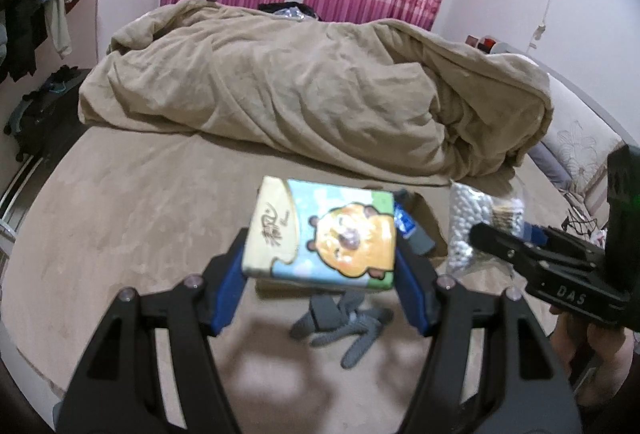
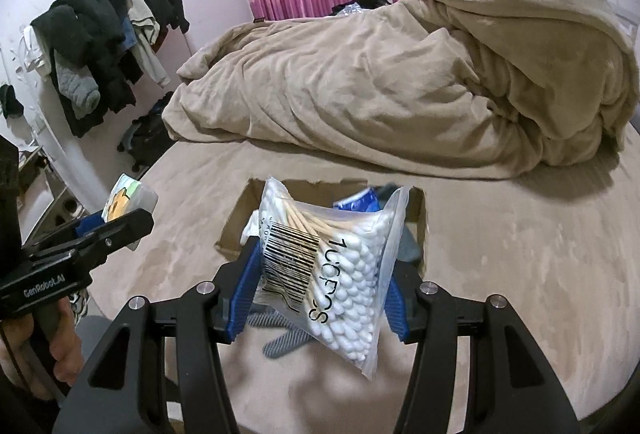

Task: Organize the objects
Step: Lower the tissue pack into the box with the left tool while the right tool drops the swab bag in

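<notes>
We take the cardboard box (image 2: 416,209) on the bed (image 2: 520,254) as our landmark, and report from its left side to its right.

Left of the box and raised off the bed, the left gripper (image 1: 320,254) is clamped on a tissue pack (image 1: 320,234) printed with a cartoon bear; both blue pads press its short sides and the pack sits level. Seen from the right wrist, that gripper hangs well short of the box's left wall.

Just in front of the box, a grey glove (image 1: 344,326) lies flat on the bed, untouched by either tool.

Over the box's near edge, the right gripper (image 2: 320,274) grips a clear bag of cotton swabs (image 2: 332,274), pinched across its middle and tilted, its lower corner hanging free. Inside the box we see a blue packet (image 2: 360,199) and something grey; the rest is hidden behind the bag.

We judge the step in hand to be carrying both items to the box. The next move calls for bringing the swab bag fully over the opening and loosening the grip, then swinging the tissue pack rightward to follow. The glove remains to be collected.
</notes>
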`<action>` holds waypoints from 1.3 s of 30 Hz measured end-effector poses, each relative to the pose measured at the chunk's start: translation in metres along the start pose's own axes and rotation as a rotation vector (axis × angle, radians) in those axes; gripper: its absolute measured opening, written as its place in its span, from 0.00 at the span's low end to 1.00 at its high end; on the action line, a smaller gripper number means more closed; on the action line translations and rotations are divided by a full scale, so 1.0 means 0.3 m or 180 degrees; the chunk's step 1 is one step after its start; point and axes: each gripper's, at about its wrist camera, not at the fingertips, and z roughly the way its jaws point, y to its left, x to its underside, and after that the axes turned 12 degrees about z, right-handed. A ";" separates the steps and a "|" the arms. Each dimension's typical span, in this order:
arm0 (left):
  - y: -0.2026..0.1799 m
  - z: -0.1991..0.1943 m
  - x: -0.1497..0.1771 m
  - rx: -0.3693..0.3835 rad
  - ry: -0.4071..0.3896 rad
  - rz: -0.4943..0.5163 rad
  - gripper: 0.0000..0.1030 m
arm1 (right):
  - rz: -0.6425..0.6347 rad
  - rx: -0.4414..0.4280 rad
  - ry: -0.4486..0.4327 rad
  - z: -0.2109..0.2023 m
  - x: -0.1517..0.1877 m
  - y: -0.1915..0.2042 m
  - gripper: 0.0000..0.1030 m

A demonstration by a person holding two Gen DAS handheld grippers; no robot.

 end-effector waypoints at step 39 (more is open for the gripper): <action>0.107 0.443 -0.033 0.0133 0.0442 -0.0143 0.73 | -0.0103 0.0053 0.0206 0.505 -0.072 -0.064 0.80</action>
